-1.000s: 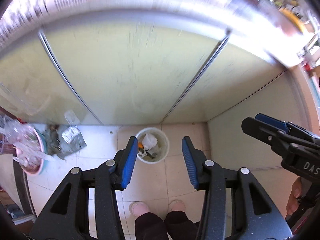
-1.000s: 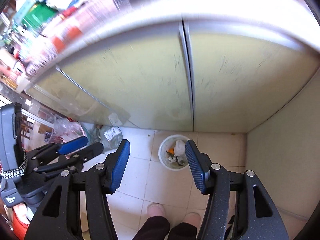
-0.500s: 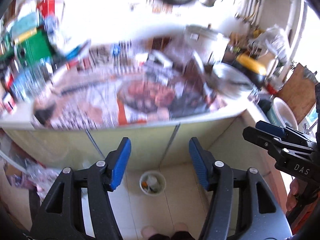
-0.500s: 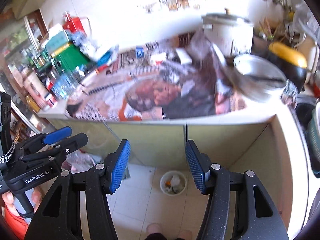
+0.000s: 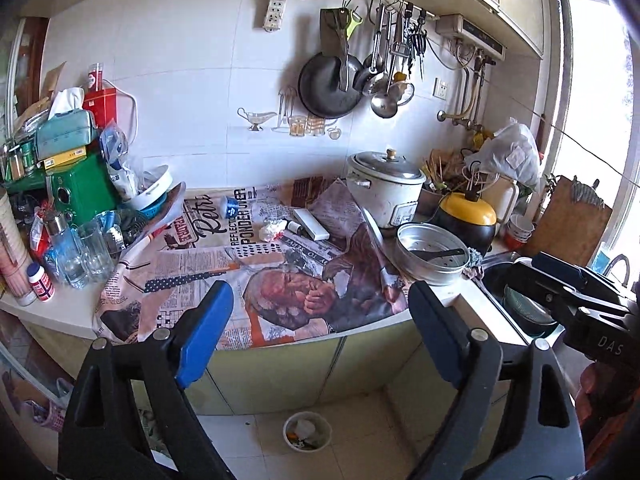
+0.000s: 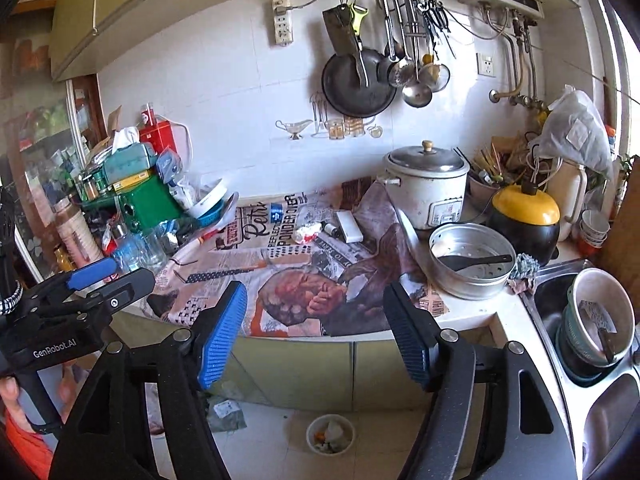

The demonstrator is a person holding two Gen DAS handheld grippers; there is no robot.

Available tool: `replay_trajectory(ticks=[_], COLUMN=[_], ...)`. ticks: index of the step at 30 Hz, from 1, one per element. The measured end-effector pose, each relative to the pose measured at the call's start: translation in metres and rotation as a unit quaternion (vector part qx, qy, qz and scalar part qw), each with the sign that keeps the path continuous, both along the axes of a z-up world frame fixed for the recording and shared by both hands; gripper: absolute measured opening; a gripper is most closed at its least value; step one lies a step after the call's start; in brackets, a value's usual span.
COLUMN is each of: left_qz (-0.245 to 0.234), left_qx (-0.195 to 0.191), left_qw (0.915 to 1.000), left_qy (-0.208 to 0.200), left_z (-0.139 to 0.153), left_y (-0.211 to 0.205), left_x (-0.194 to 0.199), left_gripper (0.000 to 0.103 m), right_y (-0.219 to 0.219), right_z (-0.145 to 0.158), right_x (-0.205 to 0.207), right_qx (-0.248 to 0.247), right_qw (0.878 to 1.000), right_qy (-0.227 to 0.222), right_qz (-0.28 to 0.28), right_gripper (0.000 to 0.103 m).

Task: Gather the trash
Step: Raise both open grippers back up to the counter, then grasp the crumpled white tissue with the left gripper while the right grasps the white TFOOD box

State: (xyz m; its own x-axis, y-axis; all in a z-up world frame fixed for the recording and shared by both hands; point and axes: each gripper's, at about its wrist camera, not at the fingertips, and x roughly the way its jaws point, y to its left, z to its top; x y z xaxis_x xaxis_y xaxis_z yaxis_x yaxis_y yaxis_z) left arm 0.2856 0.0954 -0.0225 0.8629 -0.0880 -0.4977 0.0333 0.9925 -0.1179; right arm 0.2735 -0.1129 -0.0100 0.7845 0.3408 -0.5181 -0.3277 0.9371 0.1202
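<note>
Left gripper (image 5: 320, 336): jaws spread wide, blue pads bare, nothing between them; it sits low centre in the left wrist view, held in front of the counter edge. Right gripper (image 6: 314, 332): likewise released and empty, low centre in the right wrist view. Each gripper also shows in the other's camera: the right one at the right edge of the left view, its body lettered "DAS"; the left one at the lower left of the right view, lettered "GenRobot.AI".

Trash noted: a crumpled white tissue (image 5: 273, 229) with red marks lies mid-frame on the printed newspaper sheet (image 5: 224, 268) that covers the counter. It is just left of a small dark bottle (image 5: 298, 229) and a flat white box (image 5: 311, 224). Same tissue in the right view (image 6: 306, 233). Neither gripper touches it; both are well apart from it.

Legible print on the sheet: "Retro", "PONDER OVER", "REFLECT".

A white bin (image 5: 307, 431) stands on the tiled floor at bottom centre, below the cabinet doors, with scraps inside; in the right view (image 6: 331, 435).

Right of the tissue stand a white rice cooker (image 5: 384, 184) and a metal steamer pan (image 5: 432, 254) holding a black spatula.
</note>
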Motion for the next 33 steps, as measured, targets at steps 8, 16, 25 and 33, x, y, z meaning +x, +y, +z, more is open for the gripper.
replay_trajectory(ticks=[8, 16, 25, 33], left_qz=[0.01, 0.036, 0.086, 0.115], left_qx=[0.022, 0.024, 0.024, 0.009], left_qw=[0.9997, 0.999, 0.9956, 0.9902], left_qy=[-0.002, 0.003, 0.029, 0.078], left_z=[0.002, 0.001, -0.004, -0.035], left_y=[0.007, 0.011, 0.006, 0.017], left_x=[0.033, 0.107, 0.212, 0.278], left_gripper=[0.096, 0.097, 0.097, 0.097], right_y=[0.003, 0.004, -0.004, -0.003], right_z=[0.005, -0.004, -0.003, -0.032], right_x=[0.024, 0.086, 0.19, 0.259], right_qx=[0.016, 0.018, 0.014, 0.015], right_qw=[1.0, 0.999, 0.998, 0.995], right_qy=[-0.021, -0.02, 0.003, 0.054], right_qz=[-0.003, 0.017, 0.061, 0.084], right_gripper=[0.075, 0.075, 0.075, 0.075])
